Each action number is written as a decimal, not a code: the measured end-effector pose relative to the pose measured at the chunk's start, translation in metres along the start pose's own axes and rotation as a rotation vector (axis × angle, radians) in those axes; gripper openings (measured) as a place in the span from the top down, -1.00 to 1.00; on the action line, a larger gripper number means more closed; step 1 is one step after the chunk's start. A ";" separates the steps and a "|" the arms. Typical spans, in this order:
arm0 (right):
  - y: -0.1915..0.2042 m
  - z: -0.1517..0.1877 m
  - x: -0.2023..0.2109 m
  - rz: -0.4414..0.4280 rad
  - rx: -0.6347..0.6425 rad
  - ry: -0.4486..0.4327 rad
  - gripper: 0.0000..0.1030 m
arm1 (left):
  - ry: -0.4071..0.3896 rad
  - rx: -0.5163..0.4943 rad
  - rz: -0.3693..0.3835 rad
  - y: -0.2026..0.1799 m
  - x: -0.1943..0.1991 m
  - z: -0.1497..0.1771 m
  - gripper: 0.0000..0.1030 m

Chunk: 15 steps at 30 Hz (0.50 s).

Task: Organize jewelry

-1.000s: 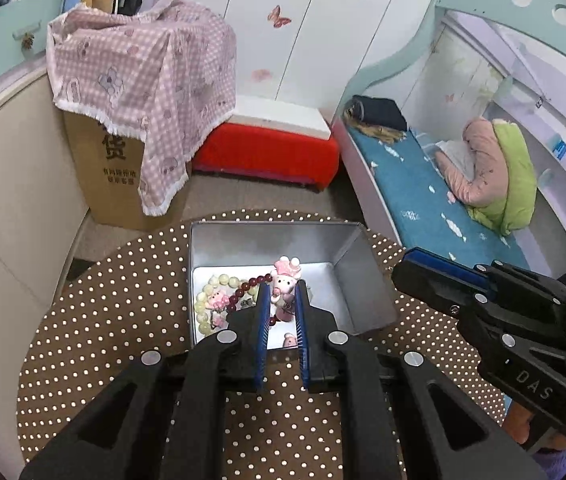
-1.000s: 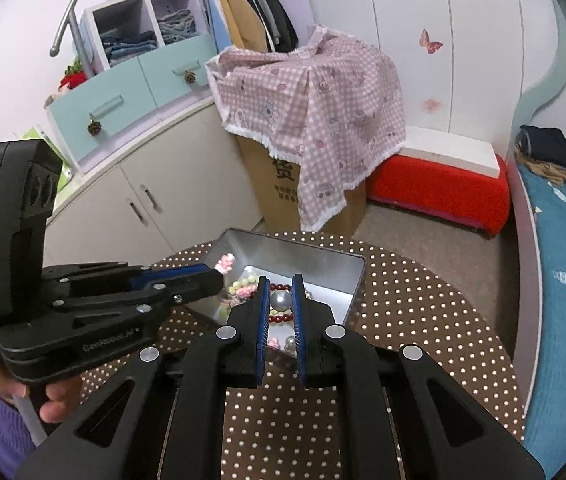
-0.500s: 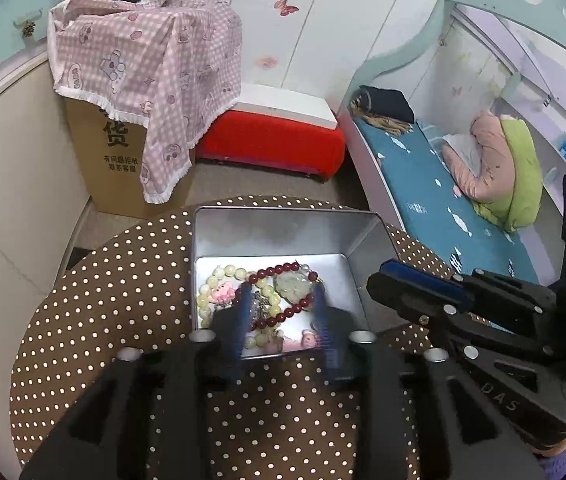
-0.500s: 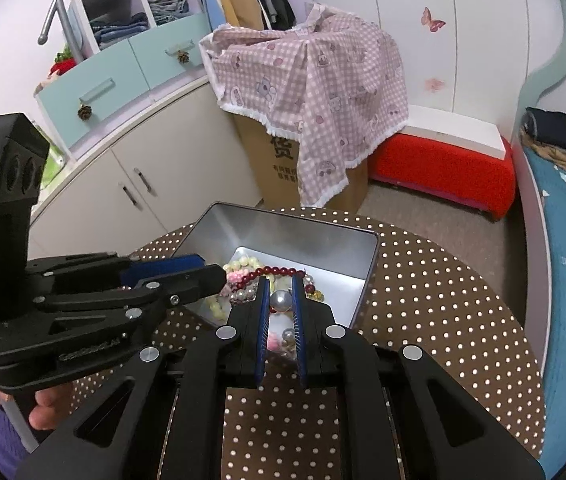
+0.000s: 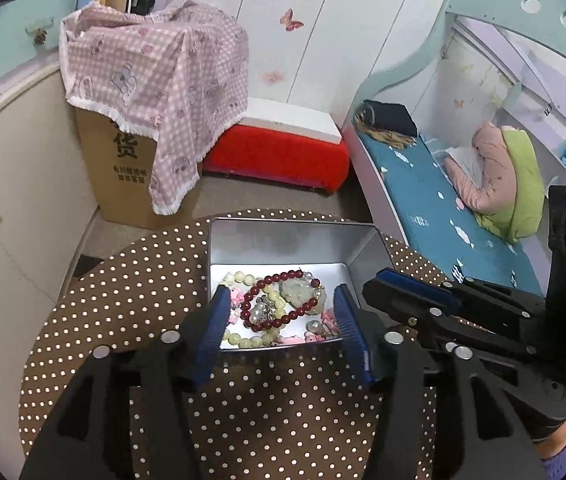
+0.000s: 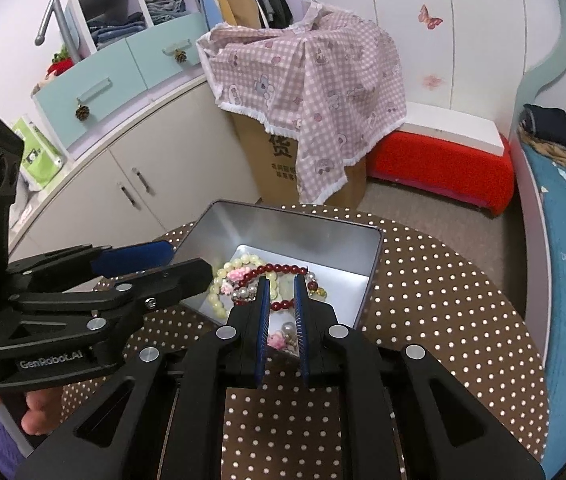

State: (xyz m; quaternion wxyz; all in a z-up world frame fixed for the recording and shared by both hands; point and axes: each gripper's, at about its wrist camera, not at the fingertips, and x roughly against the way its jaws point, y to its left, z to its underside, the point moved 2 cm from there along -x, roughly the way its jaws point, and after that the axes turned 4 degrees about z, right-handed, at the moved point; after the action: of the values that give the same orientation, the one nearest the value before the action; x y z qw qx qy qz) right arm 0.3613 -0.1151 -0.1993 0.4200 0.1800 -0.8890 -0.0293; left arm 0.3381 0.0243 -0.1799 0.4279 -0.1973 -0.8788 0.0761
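An open silver tin (image 5: 283,244) (image 6: 283,228) stands on the round brown dotted table (image 5: 131,300). Inside lie a dark red bead bracelet (image 5: 273,279) (image 6: 283,268), a pale green bead bracelet (image 5: 239,278), a jade pendant (image 5: 297,290), pearls and pink charms (image 5: 236,296). Over the tin's near edge hovers my left gripper (image 5: 281,304) (image 6: 191,260); its jaws are opening and nothing is between them. My right gripper (image 6: 282,294) (image 5: 371,286) hangs over the tin's right part. Its jaws are nearly together, just starting to open, with nothing held.
Beyond the table stand a cardboard box draped with a pink checked cloth (image 5: 155,80), a red stool (image 5: 275,156) and cream cabinets (image 6: 155,176). A bed with a teal mattress (image 5: 423,184) runs along the right. A hand (image 6: 39,412) holds the left gripper.
My left gripper let go of a pink figure charm, and its jaws spread wide over the tin. The right gripper stayed almost shut over the jewelry. Both hands barely moved.
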 end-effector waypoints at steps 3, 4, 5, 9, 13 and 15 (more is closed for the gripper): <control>0.001 0.001 0.017 0.019 -0.004 -0.026 0.51 | -0.031 0.007 -0.014 -0.001 0.015 0.001 -0.23; 0.002 0.001 0.025 0.026 -0.007 -0.040 0.22 | -0.041 0.007 -0.021 -0.002 0.020 0.002 -0.30; 0.002 0.003 0.036 0.049 -0.010 -0.062 0.06 | -0.057 0.009 -0.036 -0.002 0.027 0.003 -0.39; 0.005 0.008 0.076 0.088 -0.016 -0.126 -0.12 | -0.156 0.009 -0.116 -0.007 0.063 0.012 -0.53; 0.018 0.019 0.128 0.113 -0.007 -0.213 -0.27 | -0.244 0.002 -0.168 -0.021 0.103 0.025 -0.65; 0.029 0.026 0.155 0.144 0.010 -0.261 -0.32 | -0.276 -0.013 -0.187 -0.032 0.122 0.034 -0.66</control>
State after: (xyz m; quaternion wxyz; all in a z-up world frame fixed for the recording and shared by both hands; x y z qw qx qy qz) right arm 0.2424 -0.1437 -0.0963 0.3008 0.1127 -0.9468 -0.0180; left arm 0.2352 0.0467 -0.1035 0.3068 -0.1049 -0.9443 0.0565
